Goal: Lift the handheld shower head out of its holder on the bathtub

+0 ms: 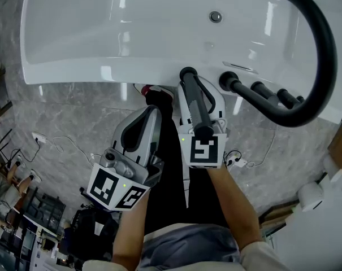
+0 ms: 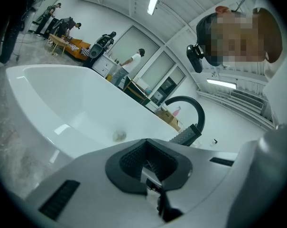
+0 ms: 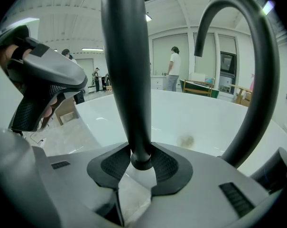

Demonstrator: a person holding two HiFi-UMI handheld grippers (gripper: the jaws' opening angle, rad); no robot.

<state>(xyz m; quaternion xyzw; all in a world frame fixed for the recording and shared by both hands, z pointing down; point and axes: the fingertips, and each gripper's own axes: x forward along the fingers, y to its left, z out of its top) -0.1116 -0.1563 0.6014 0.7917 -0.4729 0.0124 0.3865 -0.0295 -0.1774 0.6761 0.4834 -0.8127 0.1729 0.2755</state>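
The black handheld shower head is a long wand held upright near the bathtub's front rim, just left of the black knobs. My right gripper is shut on it. In the right gripper view the wand rises from between the pads to the top of the picture, and its rounded lower end sits at the jaws. My left gripper hangs lower and further left over the floor, shut with nothing in it. Its pads meet in the left gripper view.
A black arched faucet curves over the tub at the right and stands close beside the wand. The tub drain lies in the white basin. Cables and a plug strip lie on the grey marble floor, with people in the room beyond.
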